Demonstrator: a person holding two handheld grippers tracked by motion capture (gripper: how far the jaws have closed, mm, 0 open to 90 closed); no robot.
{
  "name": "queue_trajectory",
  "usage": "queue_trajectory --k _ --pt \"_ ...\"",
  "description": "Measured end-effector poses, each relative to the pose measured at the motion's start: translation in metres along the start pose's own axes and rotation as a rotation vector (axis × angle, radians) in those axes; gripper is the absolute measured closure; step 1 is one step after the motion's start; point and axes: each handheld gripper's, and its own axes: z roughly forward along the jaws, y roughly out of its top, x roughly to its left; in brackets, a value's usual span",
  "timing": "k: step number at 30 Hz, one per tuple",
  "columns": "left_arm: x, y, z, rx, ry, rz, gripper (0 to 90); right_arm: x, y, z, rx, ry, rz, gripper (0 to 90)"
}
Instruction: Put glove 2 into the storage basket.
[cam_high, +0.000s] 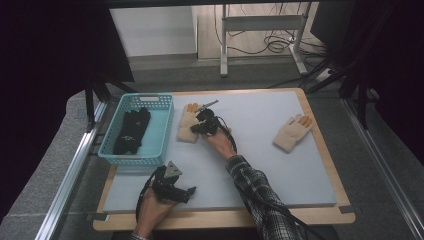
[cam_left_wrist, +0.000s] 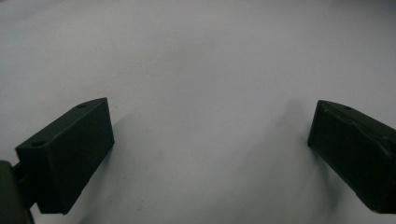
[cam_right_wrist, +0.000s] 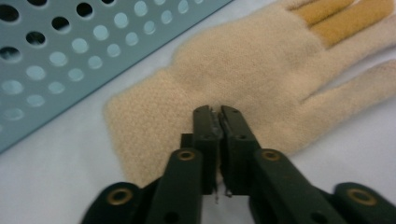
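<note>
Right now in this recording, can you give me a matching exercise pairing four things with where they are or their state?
1. teal perforated plastic basket
2. beige knit glove with orange fingertips
3. left gripper
4. right gripper

a. jaws together over a second beige glove
b. right side of mat, alone
c. holds dark fabric
d. jaws wide apart over bare mat

Pairs: 1-c, 2-b, 3-d, 4-a

Open grey mat (cam_high: 260, 150) fills the frame's centre and lower right. At upper left the perforated teal plastic basket (cam_high: 162, 131) walls off that side, with a beige knitted glove (cam_high: 187, 126) just beside it; another beige glove (cam_high: 292, 132) lies at right
</note>
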Motion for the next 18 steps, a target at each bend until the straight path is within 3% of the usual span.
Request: queue_trajectory --k 2,7,9,11,14,16,18 --pt "0.000 0.000 0.000 0.000 0.000 0.000 0.8 0.000 0.000 0.000 0.003 -0.003 0.015 89.0" --pt "0.000 0.000 0.000 0.000 0.000 0.000 0.9 0.004 0.005 -0.006 0.011 -0.026 -0.008 88.9" --pt "0.000 0.000 0.000 0.000 0.000 0.000 0.9 0.004 0.007 -0.009 -0.019 -0.051 -0.021 88.2" --pt "0.000 0.000 0.000 0.000 0.000 0.000 0.9 0.002 0.009 -0.010 -0.036 -0.071 -0.020 65.2" --pt "0.000 0.000 0.000 0.000 0.000 0.000 0.8 0.000 0.007 -0.003 -0.008 -0.134 -0.052 47.3" --pt "0.000 0.000 0.000 0.000 0.000 -0.001 0.8 -0.002 0.004 0.002 -0.004 -0.163 -0.055 44.6" --pt "0.000 0.000 0.000 0.000 0.000 -0.001 0.8 -0.004 0.002 0.004 -0.011 -0.163 -0.053 47.4"
